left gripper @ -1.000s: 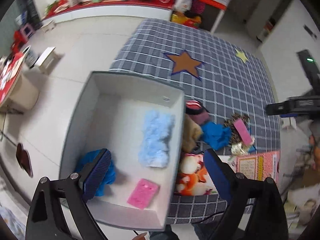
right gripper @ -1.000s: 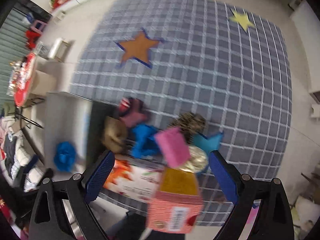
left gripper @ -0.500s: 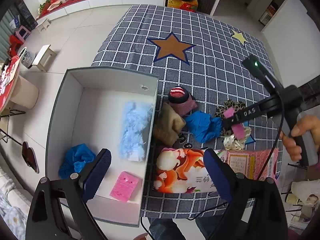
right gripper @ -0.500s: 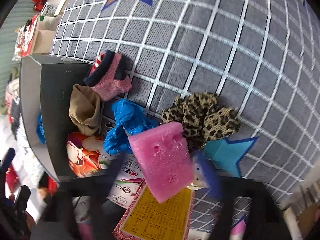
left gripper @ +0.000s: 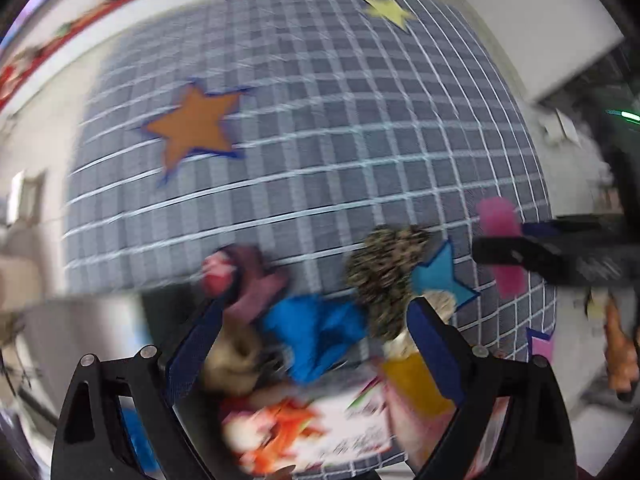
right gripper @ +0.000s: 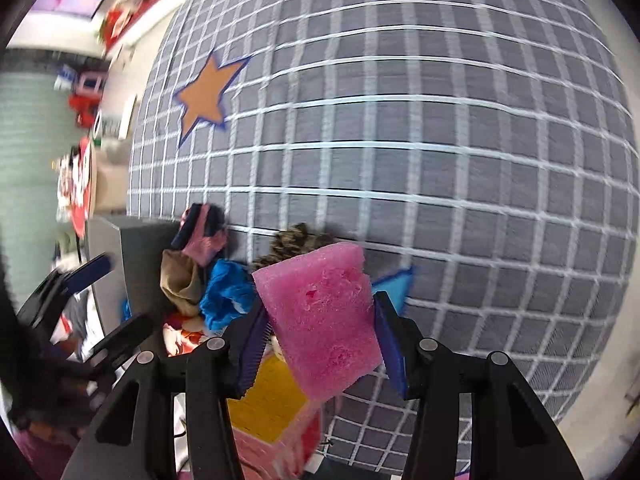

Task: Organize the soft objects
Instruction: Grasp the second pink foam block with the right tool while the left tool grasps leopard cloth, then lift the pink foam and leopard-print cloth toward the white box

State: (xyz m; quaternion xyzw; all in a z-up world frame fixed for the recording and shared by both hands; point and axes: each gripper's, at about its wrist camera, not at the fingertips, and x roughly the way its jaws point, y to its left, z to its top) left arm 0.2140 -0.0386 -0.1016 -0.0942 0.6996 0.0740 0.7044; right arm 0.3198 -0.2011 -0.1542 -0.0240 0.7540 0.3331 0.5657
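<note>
Sponge [right gripper: 324,320], pink and porous, is sitting clamped between the right gripper [right gripper: 320,344] fingers, squeezed at its lower sides, with its upper half standing free above the pads. It is hanging clear of the checked mat [right gripper: 440,160], above the pile, probably lifted this way so it can be carried over to the grey box [right gripper: 140,264] at the left without dragging through the other soft things. The grip is set low on the foam, so the block is tilting a little to one side.

The right gripper is pointing forward and down over the mat. The left gripper [left gripper: 312,340] is hovering low over the pile with its jaws spread wide and nothing between them; the blue cloth [left gripper: 316,332] is lying in the gap below, the striped sock [left gripper: 248,276] near its left finger, the leopard scrunchie [left gripper: 384,276] near its right. That view is blurred.
</note>
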